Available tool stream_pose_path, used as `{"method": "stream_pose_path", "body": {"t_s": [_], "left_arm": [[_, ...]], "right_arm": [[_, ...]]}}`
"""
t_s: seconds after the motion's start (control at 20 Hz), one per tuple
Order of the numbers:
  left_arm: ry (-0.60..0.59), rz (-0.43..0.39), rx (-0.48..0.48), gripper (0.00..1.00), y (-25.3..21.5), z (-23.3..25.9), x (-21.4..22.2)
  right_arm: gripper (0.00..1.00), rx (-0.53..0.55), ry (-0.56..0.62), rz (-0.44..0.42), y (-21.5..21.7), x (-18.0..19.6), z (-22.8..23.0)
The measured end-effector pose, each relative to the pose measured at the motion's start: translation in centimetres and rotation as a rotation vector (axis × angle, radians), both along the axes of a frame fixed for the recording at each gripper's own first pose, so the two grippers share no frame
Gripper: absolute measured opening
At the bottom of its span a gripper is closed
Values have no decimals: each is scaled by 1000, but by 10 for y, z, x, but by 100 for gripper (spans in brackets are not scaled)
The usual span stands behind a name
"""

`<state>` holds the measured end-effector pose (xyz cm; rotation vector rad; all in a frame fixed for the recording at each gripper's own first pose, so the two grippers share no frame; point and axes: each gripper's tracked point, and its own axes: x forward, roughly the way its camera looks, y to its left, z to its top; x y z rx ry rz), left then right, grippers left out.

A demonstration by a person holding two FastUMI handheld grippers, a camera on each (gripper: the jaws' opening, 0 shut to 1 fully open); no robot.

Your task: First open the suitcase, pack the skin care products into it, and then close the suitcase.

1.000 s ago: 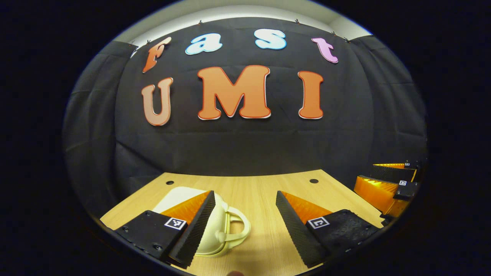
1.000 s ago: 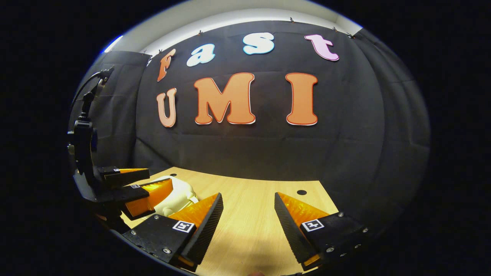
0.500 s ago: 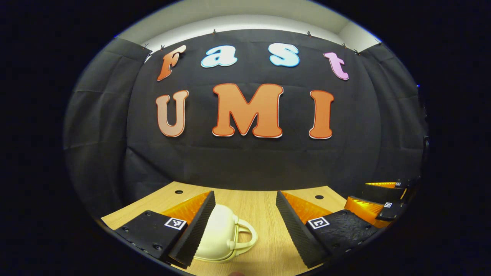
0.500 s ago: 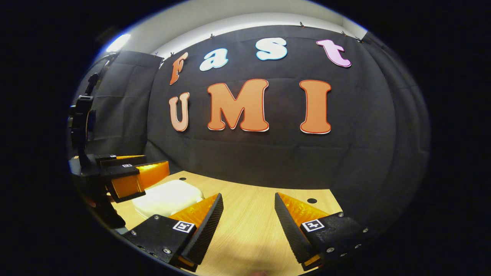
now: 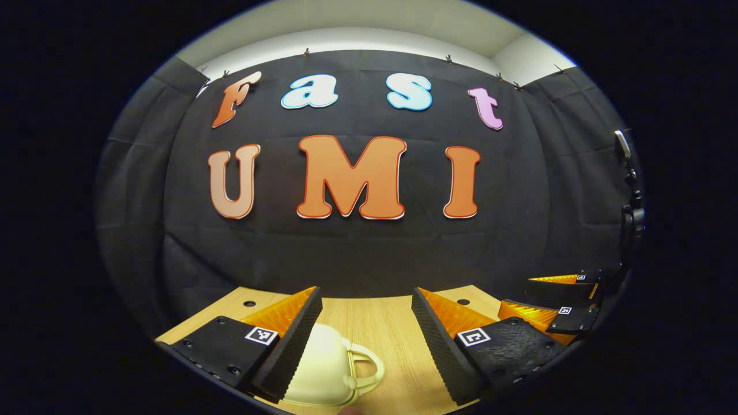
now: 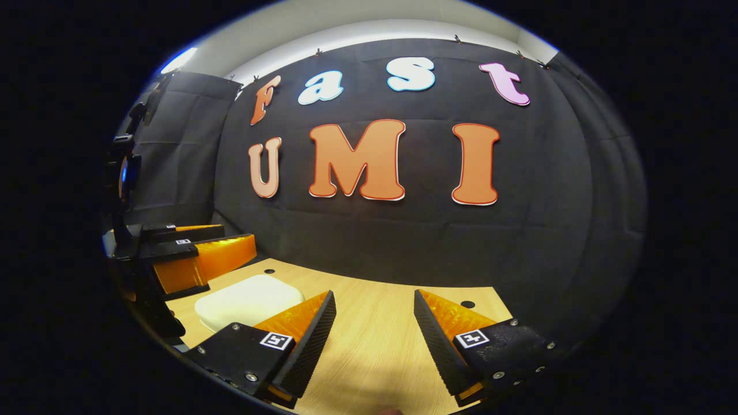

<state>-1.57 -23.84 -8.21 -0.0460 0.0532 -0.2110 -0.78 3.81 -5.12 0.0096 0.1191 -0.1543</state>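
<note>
Left gripper (image 5: pixel 365 331) and right gripper (image 6: pixel 373 331) agape.

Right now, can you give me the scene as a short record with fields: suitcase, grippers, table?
suitcase: cream, small, closed, flat on the table; its handle faces the left gripper
left gripper: open, holds nothing, above the suitcase's handle end
right gripper: open, holds nothing, over bare table to the right of the suitcase
table: light wood, holes near the far edge
skin care products: none seen
</note>
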Motion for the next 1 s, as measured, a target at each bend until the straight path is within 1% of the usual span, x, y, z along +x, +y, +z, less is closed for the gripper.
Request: {"method": "stream_pose_path", "body": {"t_s": [0.05,0.1,0.15,0.2,0.25,0.35,0.45,0.55,0.6,0.65,0.75,0.8,0.9,1.0], "left_arm": [[-30,-38,6,96,-3,6,4],[-47,-66,32,96,-4,8,7],[-72,-67,59,97,0,11,9],[-80,-82,79,96,1,8,9],[-91,-103,86,97,0,7,10],[-83,-158,74,98,-6,0,15],[-88,-197,35,99,-7,1,23],[-99,-198,20,99,-5,0,29],[-102,-187,24,99,-4,-3,31],[-109,-169,29,99,-1,-5,33],[-100,-141,28,99,-3,-11,31],[-84,-135,22,99,-8,-19,28],[-53,-132,13,99,-26,-30,21],[-33,-135,-24,99,-55,-34,8]], "right_arm": [[88,0,-17,-10,4,2,7],[87,-10,-35,-24,8,5,14],[87,-24,-41,-39,10,8,17],[87,-36,-37,-57,12,11,16],[87,-41,-35,-69,17,14,16],[87,-43,-37,-91,25,17,20],[88,-41,-39,-112,28,19,22],[88,-49,-36,-126,27,14,20],[88,-47,-26,-107,31,14,11],[88,-44,5,-92,34,14,0],[90,-32,50,-114,25,4,-20],[91,-15,51,-114,24,-1,-26],[92,-5,55,-62,25,-9,-34],[92,-48,84,-31,8,-24,-46]]}}
